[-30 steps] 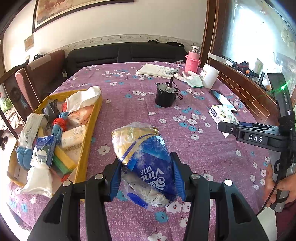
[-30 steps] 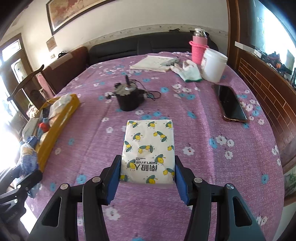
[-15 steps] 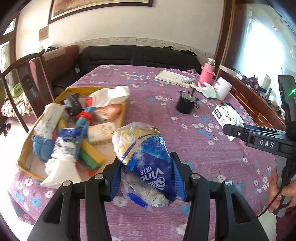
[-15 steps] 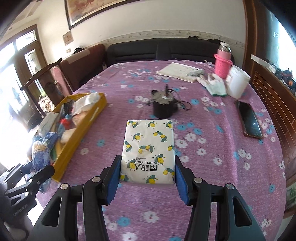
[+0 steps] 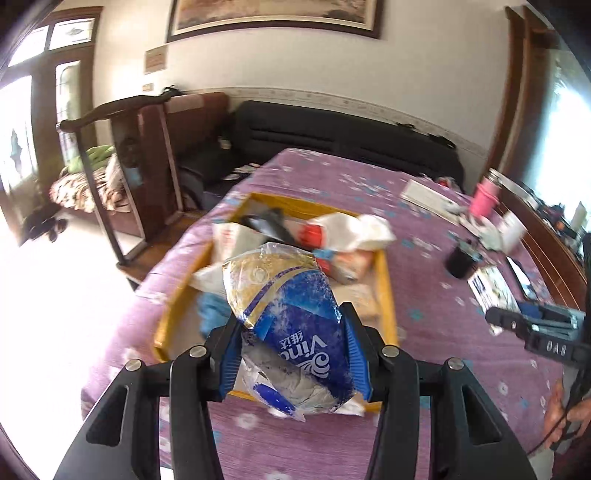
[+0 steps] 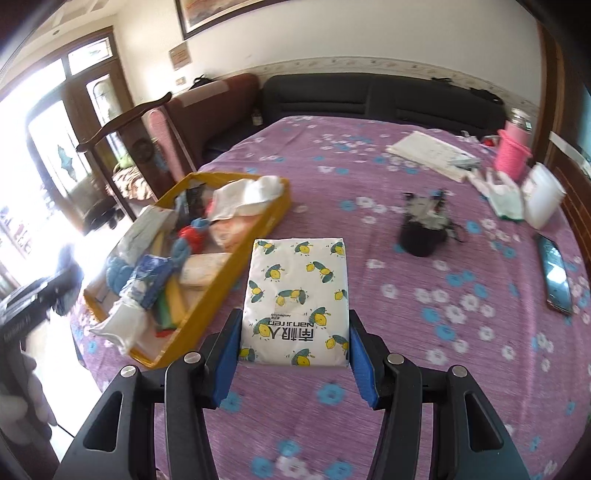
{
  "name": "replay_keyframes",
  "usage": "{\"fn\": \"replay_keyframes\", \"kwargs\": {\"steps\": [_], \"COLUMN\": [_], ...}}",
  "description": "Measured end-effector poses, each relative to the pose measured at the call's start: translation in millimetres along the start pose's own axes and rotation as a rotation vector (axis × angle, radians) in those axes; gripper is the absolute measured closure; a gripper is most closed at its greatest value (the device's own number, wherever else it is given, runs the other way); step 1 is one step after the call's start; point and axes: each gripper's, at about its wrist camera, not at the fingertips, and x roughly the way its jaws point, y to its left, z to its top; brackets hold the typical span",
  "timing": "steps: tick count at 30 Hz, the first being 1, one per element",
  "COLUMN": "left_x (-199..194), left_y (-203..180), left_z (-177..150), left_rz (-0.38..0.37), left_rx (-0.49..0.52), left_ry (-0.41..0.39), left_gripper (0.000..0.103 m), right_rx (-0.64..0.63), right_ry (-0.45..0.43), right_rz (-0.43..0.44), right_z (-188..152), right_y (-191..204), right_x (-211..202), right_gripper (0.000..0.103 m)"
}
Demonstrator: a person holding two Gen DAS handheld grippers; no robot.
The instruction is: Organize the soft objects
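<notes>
The left gripper (image 5: pixel 291 350) is squeezing a crinkly blue tissue bag (image 5: pixel 291 328) above the crowded yellow tray (image 5: pixel 384 291), the right gripper (image 6: pixel 293 350) is clamping a lemon-print tissue pack (image 6: pixel 295 295) beside the tray, and either may slip.

Tray (image 5: pixel 386 291) contents blurred, partly hidden

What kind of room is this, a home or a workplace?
Most likely a home living or dining room: a black sofa stands behind a table with a purple floral cloth, a framed picture hangs on the wall, and a wooden chair stands beside the table.
</notes>
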Motion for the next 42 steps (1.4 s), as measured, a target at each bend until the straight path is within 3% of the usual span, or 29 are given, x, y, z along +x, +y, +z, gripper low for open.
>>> {"fn": "replay_keyframes", "kwargs": {"steps": [10,17,25,31,33,38,42], "left_x": [24,53,130,189,198,201,196], "left_y": [25,22,20,12,7,0,-3], "left_z": [22,58,108,114,114,117,118], "left_rz": [0.035,0.047,0.014,-0.001,0.016,0.053,0.080], "left_rx": [-0.015,0.029,0.035,0.018,0.029,0.055,0.078], "left_ry": [0.007,0.004,0.089,0.159,0.157,0.122,0.102], "left_gripper": [0.055,0.055,0.055,0.053,0.049,0.022,0.020], "right_rx": [-0.161,-0.250,-0.302,-0.368,-0.398,-0.419,-0.413], "right_ry": [0.044,0.096,0.128,0.110,0.099,0.067,0.037], "right_rz": [0.105,0.130,0.122,0.084,0.070,0.073,0.093], "right_z": [8,14,18,16,14,15,14], "right_y": [73,113,129,138,140,141,139], "right_x": [39,79,113,117,116,109,97], "right_gripper": [0.045,0.045,0.045,0.045,0.042,0.026,0.025]}}
